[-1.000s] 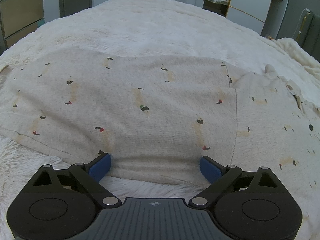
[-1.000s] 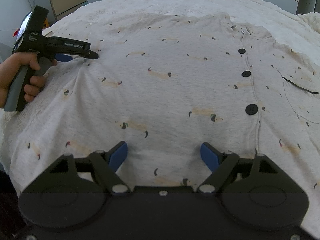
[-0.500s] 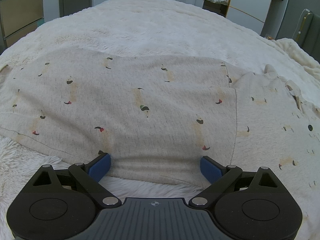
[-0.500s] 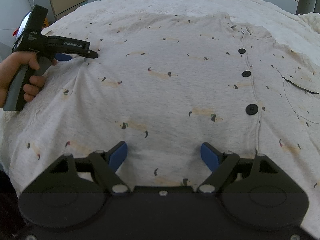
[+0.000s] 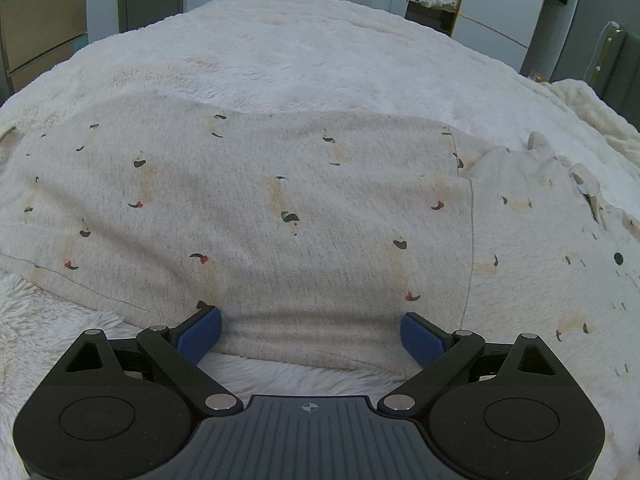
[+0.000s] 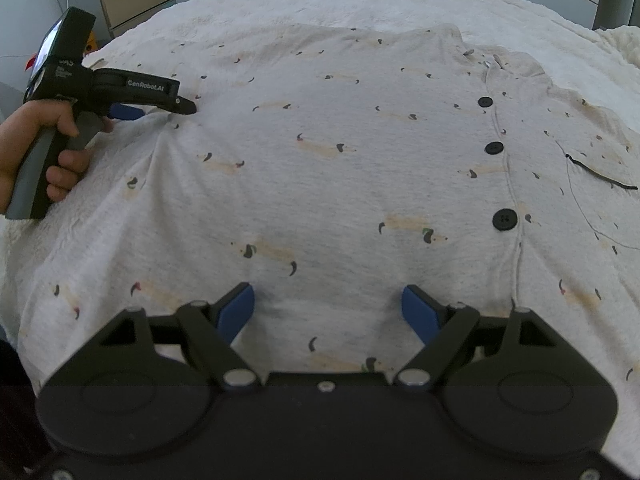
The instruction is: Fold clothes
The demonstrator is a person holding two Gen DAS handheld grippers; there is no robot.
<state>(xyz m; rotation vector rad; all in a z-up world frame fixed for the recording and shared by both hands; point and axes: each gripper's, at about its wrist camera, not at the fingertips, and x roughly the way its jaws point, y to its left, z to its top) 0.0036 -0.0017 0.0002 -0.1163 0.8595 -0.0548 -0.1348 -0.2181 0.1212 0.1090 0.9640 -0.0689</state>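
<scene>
On the cream fluffy blanket (image 5: 320, 52) covering the bed lies the pale grey button-front pyjama shirt with a small dachshund print (image 6: 340, 168), spread flat, front up, black buttons (image 6: 495, 147) running 12-to-6 at about 2 o'clock in the right wrist view.

Left gripper (image 5: 310, 330): blue-padded fingers (image 5: 200, 330) wide apart, straddling the sleeve's (image 5: 256, 208) near edge; cloth sits between the pads but is not pinched. In the left view the sleeve's long axis runs 9-to-3, crosswise to the fingers, with the shoulder seam (image 5: 470, 248) at 2 o'clock. In the right view this gripper shows at 10 o'clock, held in the person's left hand (image 6: 48, 148), tip at the shoulder region.

Right gripper (image 6: 328, 308): fingers (image 6: 420, 312) also spread, hovering over or resting on the lower body panel; contact cannot be told. Nothing clamped.

Judgement: fold not yet begun. The left gripper is nearer the sleeve; closing on that edge and carrying it toward 3 o'clock, across the body toward the placket, looks like the coming move. Risk: pinching blanket pile with the cloth.
</scene>
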